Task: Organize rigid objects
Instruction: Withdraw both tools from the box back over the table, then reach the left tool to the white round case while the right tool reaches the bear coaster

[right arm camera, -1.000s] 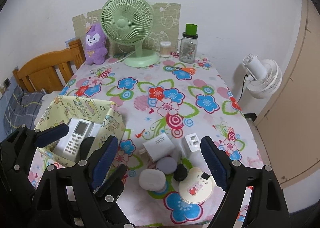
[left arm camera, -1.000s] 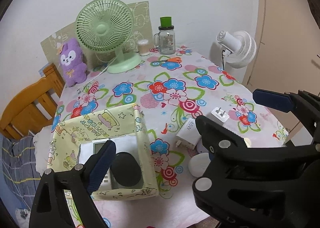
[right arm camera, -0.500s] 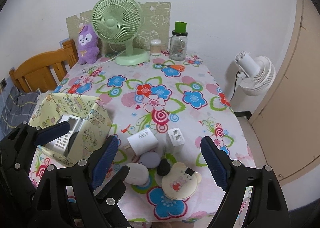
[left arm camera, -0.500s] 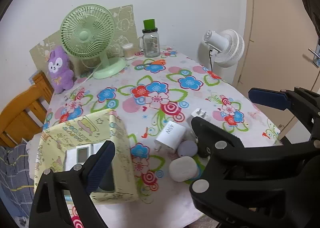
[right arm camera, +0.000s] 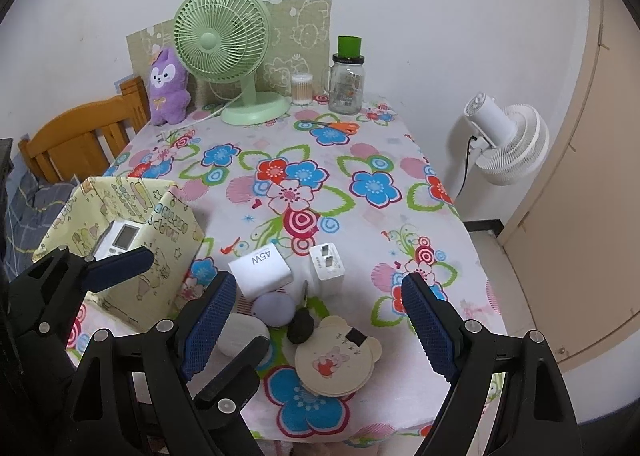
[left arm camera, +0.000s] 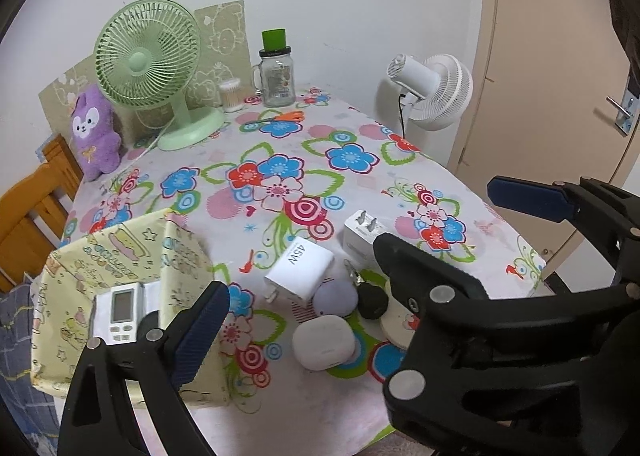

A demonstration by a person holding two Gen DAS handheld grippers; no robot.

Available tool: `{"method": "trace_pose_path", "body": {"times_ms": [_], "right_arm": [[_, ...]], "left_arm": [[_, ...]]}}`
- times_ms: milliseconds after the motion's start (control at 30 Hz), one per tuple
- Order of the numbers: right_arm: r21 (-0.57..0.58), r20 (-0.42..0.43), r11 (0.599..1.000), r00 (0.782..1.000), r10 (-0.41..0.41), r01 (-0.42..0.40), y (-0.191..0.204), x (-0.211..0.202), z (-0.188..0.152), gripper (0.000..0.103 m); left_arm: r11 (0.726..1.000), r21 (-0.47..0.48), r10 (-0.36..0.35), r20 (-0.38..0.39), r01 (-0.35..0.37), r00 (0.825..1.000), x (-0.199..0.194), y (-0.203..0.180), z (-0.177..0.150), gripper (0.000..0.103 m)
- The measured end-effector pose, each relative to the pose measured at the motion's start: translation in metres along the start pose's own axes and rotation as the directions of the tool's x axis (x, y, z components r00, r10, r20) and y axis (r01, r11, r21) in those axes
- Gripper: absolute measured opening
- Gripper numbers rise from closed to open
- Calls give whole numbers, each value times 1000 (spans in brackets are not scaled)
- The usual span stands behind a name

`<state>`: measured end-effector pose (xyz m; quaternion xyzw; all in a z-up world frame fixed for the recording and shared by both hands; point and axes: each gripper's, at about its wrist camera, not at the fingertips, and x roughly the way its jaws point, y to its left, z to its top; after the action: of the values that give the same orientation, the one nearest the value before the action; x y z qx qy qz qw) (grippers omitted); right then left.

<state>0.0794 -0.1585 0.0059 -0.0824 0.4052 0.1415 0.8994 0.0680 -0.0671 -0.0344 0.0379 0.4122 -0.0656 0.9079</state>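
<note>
We see the left hand-held gripper (left arm camera: 356,252) spread wide above the counter (left arm camera: 360,183); the right hand-held gripper (left arm camera: 384,248) probably hides part of a white charger (left arm camera: 360,234).

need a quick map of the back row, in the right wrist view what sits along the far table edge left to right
purple plush toy → green desk fan → cotton swab jar → glass jar with green lid

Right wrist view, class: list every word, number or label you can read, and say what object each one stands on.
"45W": on the white charger block lying on the table.
Yellow fabric box: cartoon lettering on its side, too distorted to read.
Second white plug adapter: small grey print, too small to read.
Glass jar label: blurred, unreadable.
Remote control screen and buttons: no legible text.
</note>
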Motion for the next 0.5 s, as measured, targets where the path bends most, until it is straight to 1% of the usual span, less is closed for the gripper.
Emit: {"method": "trace_pose_path", "body": {"times_ms": [100,300,500], "right_arm": [[3,6,1000,1000,6,-6,-4,4,-5,87],[16,-13,1000,1000,13,-13,-12,16,-12,87],[15,-29,1000,1000,-9,10,-17,27,-17,87]], "left_arm": [[1000,-1,-7,-8,7,1000,6,-3,-2,97],[1000,-8,-15,-17,15,1000,18,-8,-5,97],[1000,0,-9,-21,9,1000,32,-12,-10,97]]}}
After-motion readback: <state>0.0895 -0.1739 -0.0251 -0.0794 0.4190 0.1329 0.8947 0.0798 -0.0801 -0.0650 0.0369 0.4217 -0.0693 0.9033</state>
